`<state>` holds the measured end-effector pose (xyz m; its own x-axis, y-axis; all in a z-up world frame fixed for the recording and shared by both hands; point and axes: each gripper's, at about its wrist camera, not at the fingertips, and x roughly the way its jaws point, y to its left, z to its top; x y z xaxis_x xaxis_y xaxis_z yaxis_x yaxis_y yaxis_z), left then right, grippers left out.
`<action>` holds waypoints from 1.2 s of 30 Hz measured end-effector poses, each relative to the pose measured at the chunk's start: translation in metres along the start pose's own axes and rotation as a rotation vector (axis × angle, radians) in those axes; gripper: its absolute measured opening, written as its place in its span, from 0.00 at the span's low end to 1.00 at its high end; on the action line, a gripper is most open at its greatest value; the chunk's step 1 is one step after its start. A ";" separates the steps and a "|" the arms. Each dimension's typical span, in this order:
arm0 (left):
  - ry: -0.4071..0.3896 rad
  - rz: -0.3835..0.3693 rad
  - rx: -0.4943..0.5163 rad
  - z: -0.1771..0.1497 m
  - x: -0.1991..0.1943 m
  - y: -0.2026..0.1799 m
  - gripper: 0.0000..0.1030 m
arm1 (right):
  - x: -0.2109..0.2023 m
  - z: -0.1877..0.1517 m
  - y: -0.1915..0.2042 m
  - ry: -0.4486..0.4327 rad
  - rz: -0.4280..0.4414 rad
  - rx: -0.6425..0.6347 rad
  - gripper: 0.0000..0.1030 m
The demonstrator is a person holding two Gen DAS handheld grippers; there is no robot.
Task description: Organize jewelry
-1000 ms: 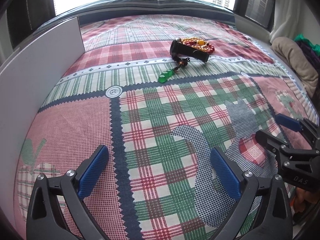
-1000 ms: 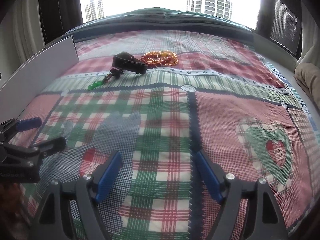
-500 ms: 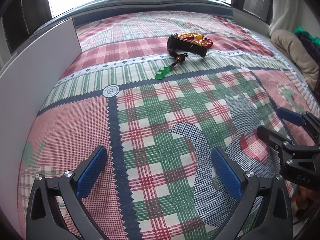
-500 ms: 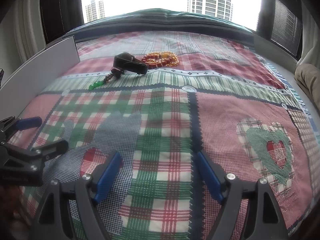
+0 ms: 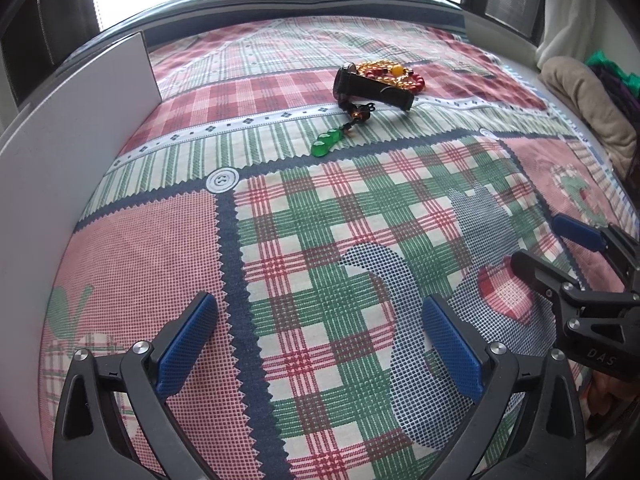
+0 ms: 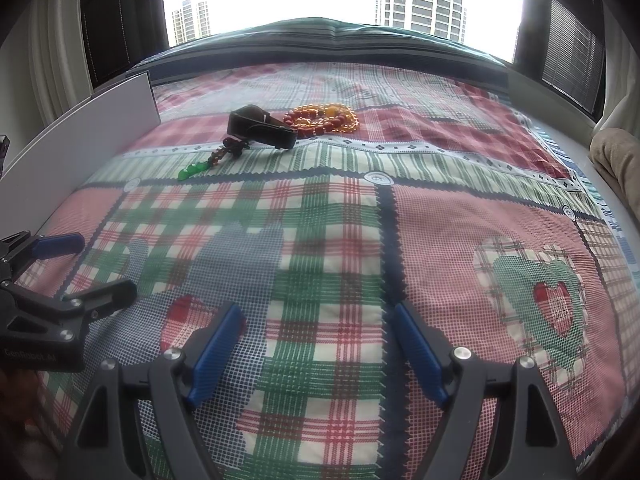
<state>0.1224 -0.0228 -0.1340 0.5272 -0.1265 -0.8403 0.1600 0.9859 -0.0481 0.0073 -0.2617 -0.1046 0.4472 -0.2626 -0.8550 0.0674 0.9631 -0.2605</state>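
A black wristwatch (image 5: 370,88) (image 6: 260,130) lies on the patchwork bedspread, far ahead. Behind it lies a red and amber bead necklace (image 5: 394,74) (image 6: 324,118). In front of the watch lies a dark beaded strand ending in a green pendant (image 5: 326,144) (image 6: 192,170). My left gripper (image 5: 320,344) is open and empty, low over the near bedspread. My right gripper (image 6: 316,354) is open and empty, beside the left one. Each shows in the other's view: the right gripper (image 5: 560,248) at the right edge, the left gripper (image 6: 88,268) at the left edge.
A white board (image 5: 60,128) (image 6: 80,132) stands upright along the bed's left side. A beige cloth bundle (image 5: 588,100) lies at the right edge. A dark striped pillow (image 6: 328,44) and a window are at the far end.
The left gripper's view has tilted slightly down and shifted, so the jewelry sits a little higher in frame. The right gripper has barely moved. Both stay open.
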 end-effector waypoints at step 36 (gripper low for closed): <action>-0.051 -0.168 -0.073 0.080 -0.002 0.039 0.05 | 0.006 0.042 -0.014 0.170 0.279 0.058 0.84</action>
<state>0.1941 0.0072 -0.0909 0.5402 -0.2939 -0.7885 0.1893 0.9555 -0.2264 0.0462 -0.2745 -0.0871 0.3004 0.0099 -0.9538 0.0159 0.9998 0.0154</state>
